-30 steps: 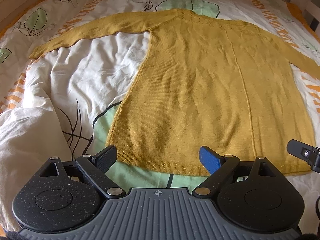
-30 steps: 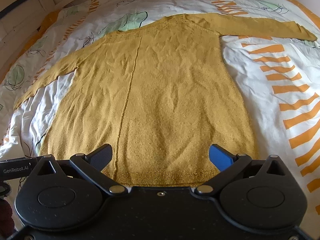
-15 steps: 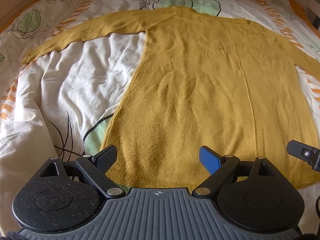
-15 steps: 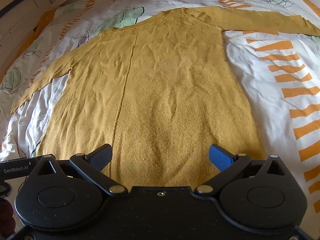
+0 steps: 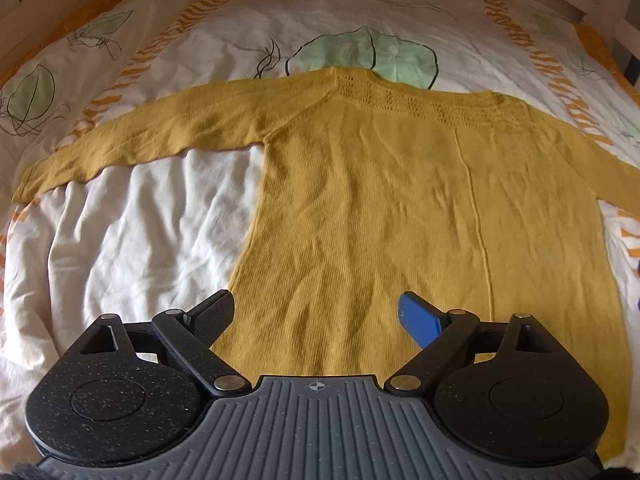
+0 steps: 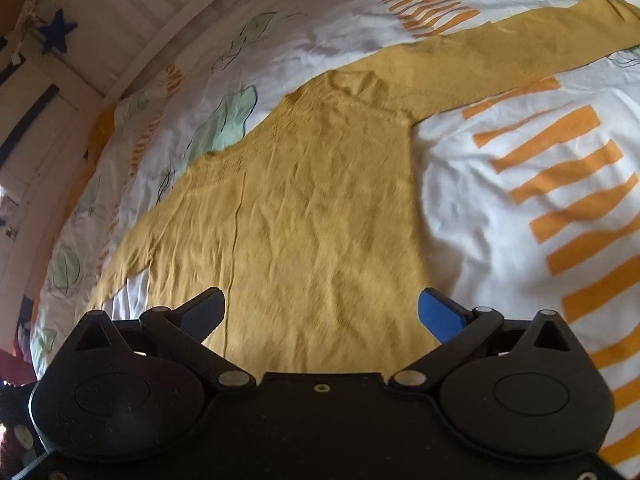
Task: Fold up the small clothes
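Observation:
A mustard-yellow knitted sweater (image 5: 380,208) lies flat on the bed, neckline at the far side, both sleeves spread outward. It also shows in the right wrist view (image 6: 312,220). My left gripper (image 5: 316,316) is open and empty, above the lower left part of the sweater's body, its black finger at the left side edge. My right gripper (image 6: 320,312) is open and empty, above the lower right part of the body. The left sleeve (image 5: 132,148) reaches left; the right sleeve (image 6: 500,56) reaches up and right.
The bed cover (image 5: 132,232) is white with green leaves and orange stripes (image 6: 568,200), wrinkled at the left. A wooden bed frame (image 6: 132,60) runs along the far side, with a blue star (image 6: 58,34) hanging by it.
Both grippers have moved forward over the sweater, from its bottom hem towards its middle. The right gripper has also tilted and turned to the right. Both stay open.

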`<state>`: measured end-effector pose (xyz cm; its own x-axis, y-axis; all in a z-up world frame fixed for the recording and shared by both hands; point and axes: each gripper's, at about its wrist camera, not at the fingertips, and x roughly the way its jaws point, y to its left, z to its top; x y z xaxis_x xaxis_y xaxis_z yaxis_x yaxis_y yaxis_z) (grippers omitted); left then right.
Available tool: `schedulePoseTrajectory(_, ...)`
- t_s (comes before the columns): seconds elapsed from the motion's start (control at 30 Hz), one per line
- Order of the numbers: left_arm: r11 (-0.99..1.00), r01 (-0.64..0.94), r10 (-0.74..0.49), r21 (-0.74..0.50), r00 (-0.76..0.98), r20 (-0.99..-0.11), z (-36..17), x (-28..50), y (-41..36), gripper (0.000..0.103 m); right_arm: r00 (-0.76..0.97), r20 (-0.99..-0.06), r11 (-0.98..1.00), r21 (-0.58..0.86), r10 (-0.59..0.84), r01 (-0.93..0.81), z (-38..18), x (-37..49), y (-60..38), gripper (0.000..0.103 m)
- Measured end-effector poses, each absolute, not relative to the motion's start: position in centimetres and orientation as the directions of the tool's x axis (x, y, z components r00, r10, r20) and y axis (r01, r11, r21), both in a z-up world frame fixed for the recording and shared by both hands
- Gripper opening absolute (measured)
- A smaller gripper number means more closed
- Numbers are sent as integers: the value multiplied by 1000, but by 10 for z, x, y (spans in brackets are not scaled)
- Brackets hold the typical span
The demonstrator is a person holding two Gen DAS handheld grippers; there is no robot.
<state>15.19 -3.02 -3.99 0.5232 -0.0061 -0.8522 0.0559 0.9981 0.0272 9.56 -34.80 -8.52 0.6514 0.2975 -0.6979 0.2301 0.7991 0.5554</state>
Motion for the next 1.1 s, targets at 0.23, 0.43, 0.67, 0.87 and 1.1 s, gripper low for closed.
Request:
schedulePoseTrajectory(0.23, 998, 52, 2, 38, 563, -827, -46, 204, -46, 90, 708, -678, 765, 558, 198, 321, -90, 132, -441, 102)
schedulePoseTrajectory(0.43, 995, 63, 24, 75, 586, -810, -67, 235, -61, 90, 683, -730, 749, 438, -27, 498, -99, 151, -528, 102)
schedulePoseTrajectory(0.67, 988, 117, 23, 103, 546, -837, -104, 250, -77, 90, 625, -726, 676, 310, -286, 669, -102, 150, -630, 102)
schedulePoseTrajectory(0.87, 989, 103, 22, 106, 608, -793, -116, 242, -80, 92, 561, -752, 626, 260, -346, 735, -115, 160, -683, 84)
schedulePoseTrajectory(1.1, 991, 105, -3, 78, 613, -790, -119, 246, -77, 96, 565, -757, 567, 321, -328, 758, -137, 169, -709, 70)
